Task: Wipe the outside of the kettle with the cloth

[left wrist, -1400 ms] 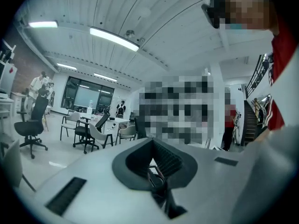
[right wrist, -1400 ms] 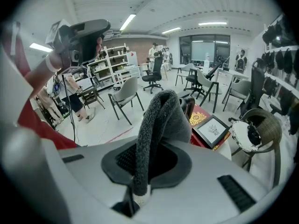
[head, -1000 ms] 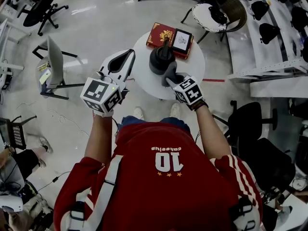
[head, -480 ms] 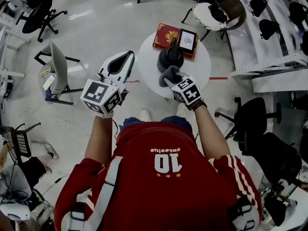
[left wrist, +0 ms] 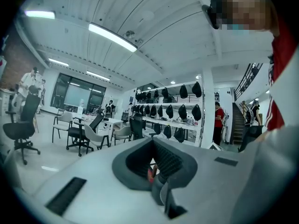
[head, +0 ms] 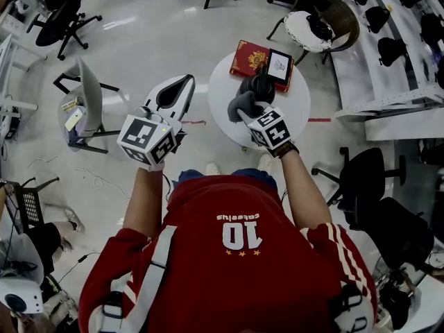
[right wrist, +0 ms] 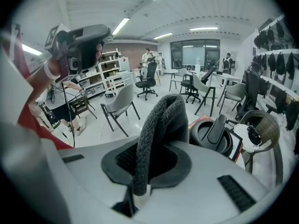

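A black kettle [head: 261, 85] stands on the round white table [head: 295, 106]. My right gripper [head: 246, 111] is shut on a dark grey cloth [head: 241, 104], which lies at the kettle's near left side; I cannot tell whether they touch. In the right gripper view the cloth [right wrist: 161, 120] loops up out of the right gripper [right wrist: 152, 148], and the kettle [right wrist: 214, 135] sits just beyond it to the right. My left gripper [head: 180, 85] hangs left of the table, away from the kettle. In the left gripper view the left gripper [left wrist: 153, 158] is shut with nothing in it.
A red book [head: 250, 55] and a small framed card [head: 279, 64] lie on the table behind the kettle. A grey chair [head: 87, 96] stands at the left, a wicker chair [head: 326, 12] at the back, a black office chair [head: 364, 175] at the right, beside white shelving [head: 388, 103].
My right gripper has carried the cloth from the kettle's near right side round to its near left side. The left gripper has held its place.
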### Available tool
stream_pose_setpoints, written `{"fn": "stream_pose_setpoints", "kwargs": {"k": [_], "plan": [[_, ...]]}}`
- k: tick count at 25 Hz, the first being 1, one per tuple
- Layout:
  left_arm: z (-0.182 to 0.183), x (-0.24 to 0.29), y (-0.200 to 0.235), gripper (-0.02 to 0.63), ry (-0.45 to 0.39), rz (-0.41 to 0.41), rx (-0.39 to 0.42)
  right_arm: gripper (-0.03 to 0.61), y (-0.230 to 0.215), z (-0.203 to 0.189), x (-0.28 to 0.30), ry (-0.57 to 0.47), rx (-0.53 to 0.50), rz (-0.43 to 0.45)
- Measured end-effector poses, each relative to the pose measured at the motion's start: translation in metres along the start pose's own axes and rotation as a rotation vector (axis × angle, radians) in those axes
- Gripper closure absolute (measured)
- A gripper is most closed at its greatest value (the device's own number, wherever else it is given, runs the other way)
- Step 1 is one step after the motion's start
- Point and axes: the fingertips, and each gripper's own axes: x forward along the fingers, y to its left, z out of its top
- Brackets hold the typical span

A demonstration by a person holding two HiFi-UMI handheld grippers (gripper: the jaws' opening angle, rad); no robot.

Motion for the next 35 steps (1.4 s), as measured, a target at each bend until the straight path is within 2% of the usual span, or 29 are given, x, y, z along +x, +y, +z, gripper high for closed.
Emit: {"fn": "stream_pose_setpoints", "kwargs": {"k": [20, 27, 35], "plan": [[0.010, -0.001, 0.046, 0.607, -0.027, 0.057, -0.014, 0.532, -0.038, 0.059, 0.019, -0.044, -0.015, -0.024], [0.013, 0.014, 0.032, 0.607, -0.022, 0.050, -0.007, 0.532, -0.053, 0.072, -0.005, -0.094, -0.021, -0.043], [0.015, 0.037, -0.008, 0.607, -0.016, 0.034, 0.003, 0.532, -0.071, 0.067, -0.047, -0.143, -0.026, -0.057]]}}
